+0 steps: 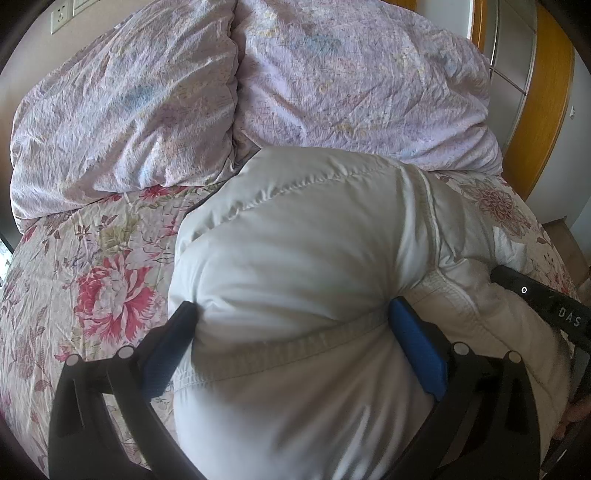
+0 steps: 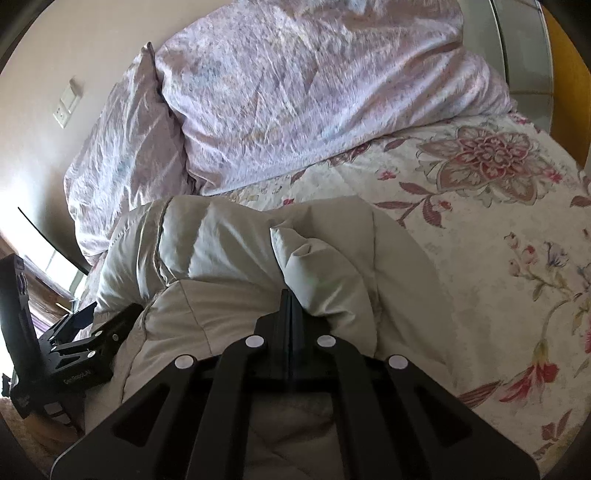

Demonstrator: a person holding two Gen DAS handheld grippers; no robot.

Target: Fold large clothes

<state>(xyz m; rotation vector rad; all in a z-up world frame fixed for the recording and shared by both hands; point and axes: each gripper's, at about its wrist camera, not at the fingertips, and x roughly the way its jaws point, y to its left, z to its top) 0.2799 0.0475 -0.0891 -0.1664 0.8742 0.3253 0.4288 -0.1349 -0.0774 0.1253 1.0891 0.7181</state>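
A puffy white down jacket [image 1: 295, 258] lies bunched on a floral bedspread [image 1: 92, 258]. My left gripper [image 1: 291, 314] is open wide, its blue-padded fingers [image 1: 413, 339] pressed against either side of the jacket's bulk near a ribbed hem band [image 1: 295, 350]. In the right wrist view the jacket [image 2: 229, 240] looks beige. My right gripper [image 2: 290, 299] is shut, its tips against a fold of the jacket; whether fabric is pinched I cannot tell. The right gripper shows at the right edge of the left view [image 1: 546, 306], and the left gripper's body shows at the left of the right view [image 2: 74, 343].
A crumpled lilac duvet [image 1: 258, 92] is piled at the head of the bed behind the jacket. A wall with sockets [image 1: 61, 16] is at the far left. A wooden wardrobe frame [image 1: 546, 110] stands at the right. The floral bedspread [image 2: 480, 221] spreads out to the right.
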